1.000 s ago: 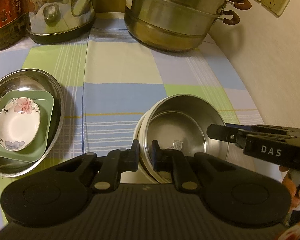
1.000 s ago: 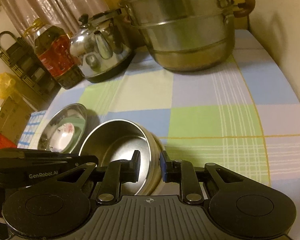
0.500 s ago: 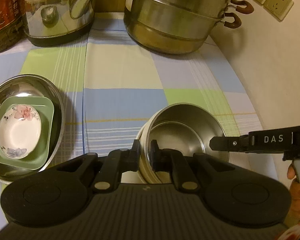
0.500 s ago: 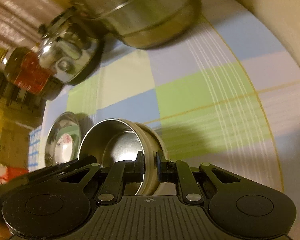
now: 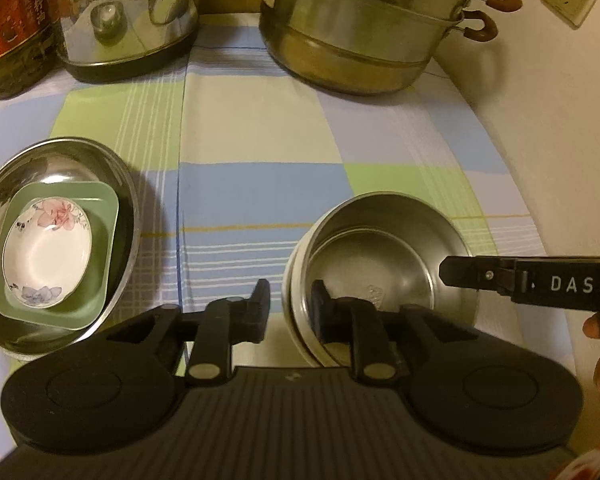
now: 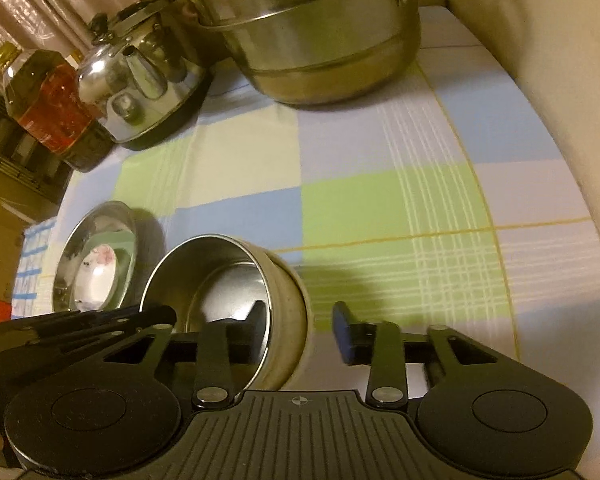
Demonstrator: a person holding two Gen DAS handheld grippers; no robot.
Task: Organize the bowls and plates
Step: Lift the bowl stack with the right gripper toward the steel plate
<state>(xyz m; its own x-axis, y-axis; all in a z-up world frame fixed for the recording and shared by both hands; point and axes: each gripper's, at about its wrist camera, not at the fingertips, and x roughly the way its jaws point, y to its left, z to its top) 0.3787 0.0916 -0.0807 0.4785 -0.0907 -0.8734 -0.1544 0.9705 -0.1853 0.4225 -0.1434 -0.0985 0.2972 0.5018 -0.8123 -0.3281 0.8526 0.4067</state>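
The left gripper (image 5: 290, 312) straddles the near wall of the round stainless-steel bowl (image 5: 384, 264), which sits nested in a cream bowl (image 5: 294, 300) on the checked blue-and-green tablecloth (image 5: 260, 152). Its jaws are opening, with a gap at the outer pad; contact at the inner one is hard to judge. The right gripper (image 6: 300, 330) straddles the opposite rim, jaws opening, pads clear of the wall. Farther left, a wide steel basin (image 5: 124, 184) holds a green square dish (image 5: 100, 280) and a flowered white saucer (image 5: 48, 248). The gripper bodies hide the bowls' near edges.
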